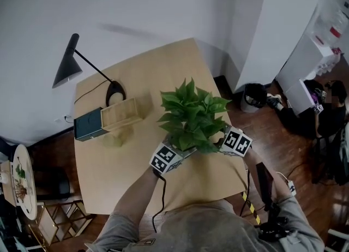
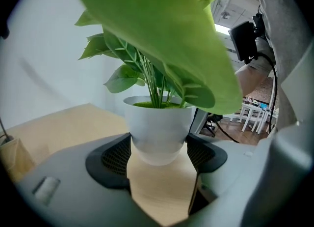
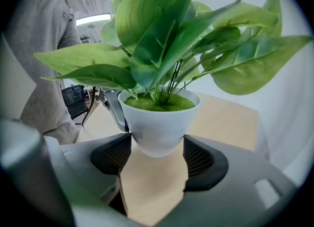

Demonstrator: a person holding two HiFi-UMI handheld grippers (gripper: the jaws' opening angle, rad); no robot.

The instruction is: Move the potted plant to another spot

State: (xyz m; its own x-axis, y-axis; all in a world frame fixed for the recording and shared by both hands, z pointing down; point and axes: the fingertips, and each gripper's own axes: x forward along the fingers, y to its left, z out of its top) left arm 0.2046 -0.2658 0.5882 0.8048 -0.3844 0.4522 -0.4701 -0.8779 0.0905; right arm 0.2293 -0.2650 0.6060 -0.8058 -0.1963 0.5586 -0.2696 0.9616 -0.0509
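The potted plant (image 1: 193, 115) stands near the front middle of the wooden table (image 1: 109, 169), and its broad green leaves hide the pot from the head view. My left gripper (image 1: 166, 158) and right gripper (image 1: 235, 141) flank it on either side. In the left gripper view the white pot (image 2: 158, 125) sits between the jaws of the left gripper (image 2: 158, 153), with both black pads (image 2: 117, 156) against its sides. In the right gripper view the pot (image 3: 158, 123) is likewise clasped by the right gripper (image 3: 157, 151). I cannot tell whether the pot's base touches the table.
A black desk lamp (image 1: 68, 64), a dark green box (image 1: 87, 124) and a light wooden box (image 1: 124, 113) stand on the table's back left. Right of the table are a black bin (image 1: 254, 96), white furniture (image 1: 305, 63) and a seated person (image 1: 334, 101).
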